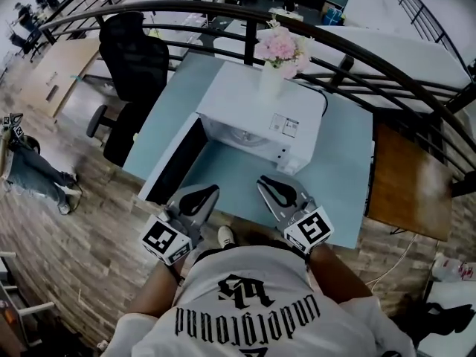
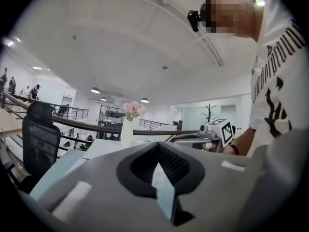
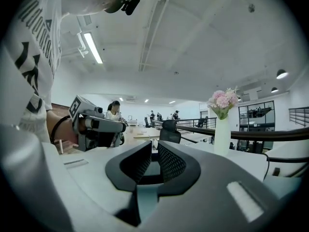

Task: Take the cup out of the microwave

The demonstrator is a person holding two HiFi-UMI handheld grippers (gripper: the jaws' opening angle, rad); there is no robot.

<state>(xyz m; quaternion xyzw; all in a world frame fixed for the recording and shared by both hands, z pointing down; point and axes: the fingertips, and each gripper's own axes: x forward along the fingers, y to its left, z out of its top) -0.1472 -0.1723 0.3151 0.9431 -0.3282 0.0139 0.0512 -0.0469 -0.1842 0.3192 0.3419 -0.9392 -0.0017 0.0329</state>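
while shirt reads "underground", microwave label unreadable

Quick headcount: two grippers, the left gripper and the right gripper. Right ahead of their tips there's one white microwave with one door, sitting on one blue table. One vase of pink flowers on top of it. One black office chair farther out beyond the left gripper, one wooden table off past the right gripper, and one curved railing beyond everything.
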